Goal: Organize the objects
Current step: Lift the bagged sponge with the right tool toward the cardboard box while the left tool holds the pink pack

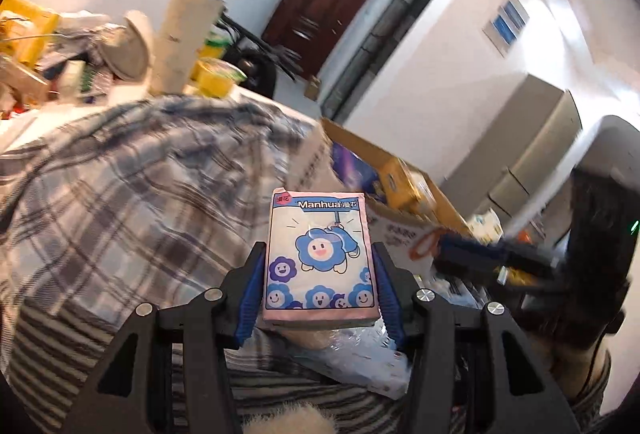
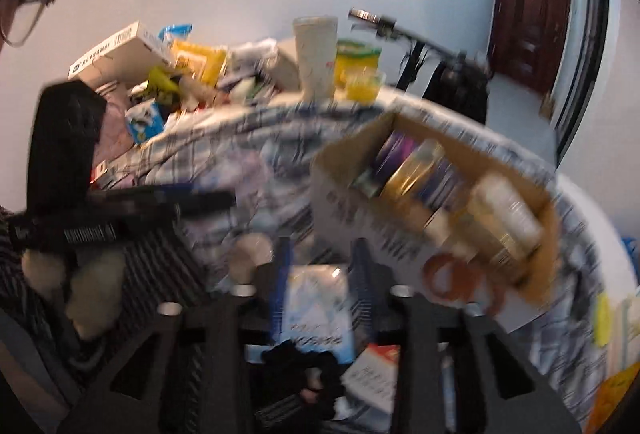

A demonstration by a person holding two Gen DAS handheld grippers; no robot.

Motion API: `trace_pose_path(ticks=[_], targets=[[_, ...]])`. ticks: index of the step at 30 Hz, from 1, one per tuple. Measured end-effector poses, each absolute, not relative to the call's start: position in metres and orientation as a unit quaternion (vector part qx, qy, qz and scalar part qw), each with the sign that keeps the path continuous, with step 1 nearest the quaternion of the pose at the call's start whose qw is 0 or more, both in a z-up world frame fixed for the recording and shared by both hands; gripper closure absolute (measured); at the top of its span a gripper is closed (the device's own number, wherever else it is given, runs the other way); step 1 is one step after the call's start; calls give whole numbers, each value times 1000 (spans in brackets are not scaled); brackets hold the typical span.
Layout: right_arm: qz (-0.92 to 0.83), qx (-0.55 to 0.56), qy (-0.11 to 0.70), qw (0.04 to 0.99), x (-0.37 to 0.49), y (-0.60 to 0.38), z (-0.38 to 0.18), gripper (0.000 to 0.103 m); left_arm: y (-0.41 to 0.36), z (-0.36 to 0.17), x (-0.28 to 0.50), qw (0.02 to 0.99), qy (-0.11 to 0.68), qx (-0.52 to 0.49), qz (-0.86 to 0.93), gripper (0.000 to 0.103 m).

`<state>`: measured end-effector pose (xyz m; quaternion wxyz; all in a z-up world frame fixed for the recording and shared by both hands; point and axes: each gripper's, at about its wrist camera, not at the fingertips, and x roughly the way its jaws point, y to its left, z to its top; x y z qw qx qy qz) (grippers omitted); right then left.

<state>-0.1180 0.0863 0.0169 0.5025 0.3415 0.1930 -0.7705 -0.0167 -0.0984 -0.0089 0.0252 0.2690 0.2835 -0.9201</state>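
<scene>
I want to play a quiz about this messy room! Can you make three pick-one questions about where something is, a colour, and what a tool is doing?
1. Where is the cardboard box?
A. on the plaid cloth
B. on the floor
C. on a shelf

2. What colour is the door?
A. white
B. dark reddish brown
C. green

3. What is the left tool doing?
A. standing open with nothing in it
B. gripping a cup
C. gripping the tissue pack

Answers: 1 A, plaid cloth lies all around the box. 2 B, the door looks dark reddish brown. 3 C, both fingers press the pack's sides.
</scene>
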Motion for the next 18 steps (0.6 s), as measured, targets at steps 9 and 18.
trace_pose_path(ticks=[9, 18], targets=[[-724, 359, 209, 551, -102, 57, -3, 32, -112, -11, -10, 36, 303, 268, -914, 50], [-699, 388, 265, 539, -106, 32, -32, 30, -113, -15, -15, 29, 308, 279, -909, 50]])
